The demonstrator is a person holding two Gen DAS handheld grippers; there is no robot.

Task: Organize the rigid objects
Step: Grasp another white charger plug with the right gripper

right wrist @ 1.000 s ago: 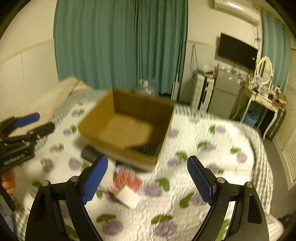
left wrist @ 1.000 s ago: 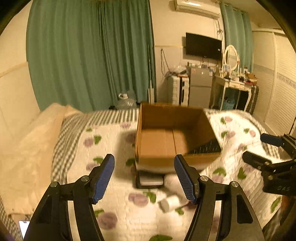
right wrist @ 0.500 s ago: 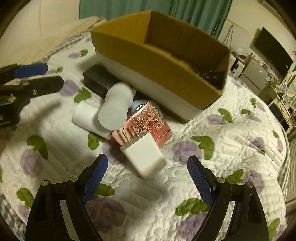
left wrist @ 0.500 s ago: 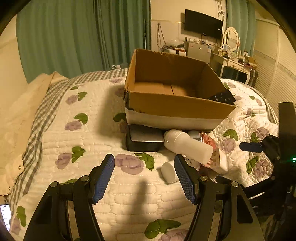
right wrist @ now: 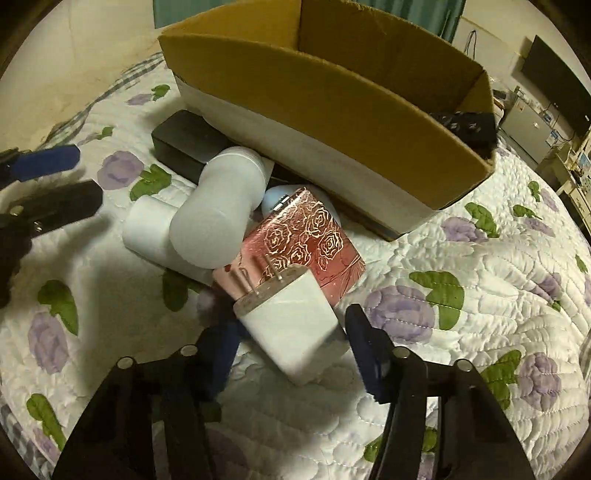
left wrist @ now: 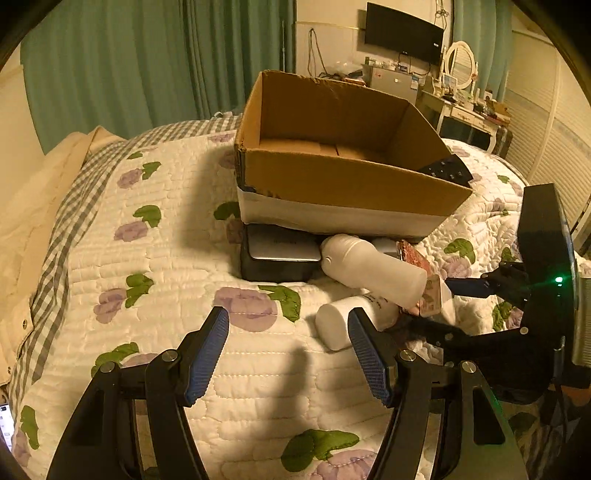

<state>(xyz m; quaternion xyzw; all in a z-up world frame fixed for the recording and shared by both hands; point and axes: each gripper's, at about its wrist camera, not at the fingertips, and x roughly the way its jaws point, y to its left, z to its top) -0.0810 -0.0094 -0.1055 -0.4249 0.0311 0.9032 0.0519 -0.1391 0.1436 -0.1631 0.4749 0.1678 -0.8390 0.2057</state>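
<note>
An open cardboard box [left wrist: 343, 184] [right wrist: 332, 110] sits on the bed with a black remote [left wrist: 447, 171] [right wrist: 465, 125] in its right corner. In front of it lie a black and silver flat case [left wrist: 277, 258] [right wrist: 177, 144], two white bottles [left wrist: 373, 269] [right wrist: 221, 218], a pink rose-print box [right wrist: 306, 240] and a white plug charger [right wrist: 291, 317]. My right gripper [right wrist: 291, 343] is open with its fingers either side of the charger, not touching it. My left gripper [left wrist: 288, 350] is open and empty, just left of the lower white bottle [left wrist: 340, 325].
The bed has a quilted white cover with purple and green flowers [left wrist: 147, 295]. A cream pillow [left wrist: 33, 206] lies at the left. Green curtains, a TV [left wrist: 402, 29] and a dresser stand behind.
Both grippers have dropped down and moved in toward the pile in front of the box. My right gripper's fingers have narrowed and now straddle the white charger.
</note>
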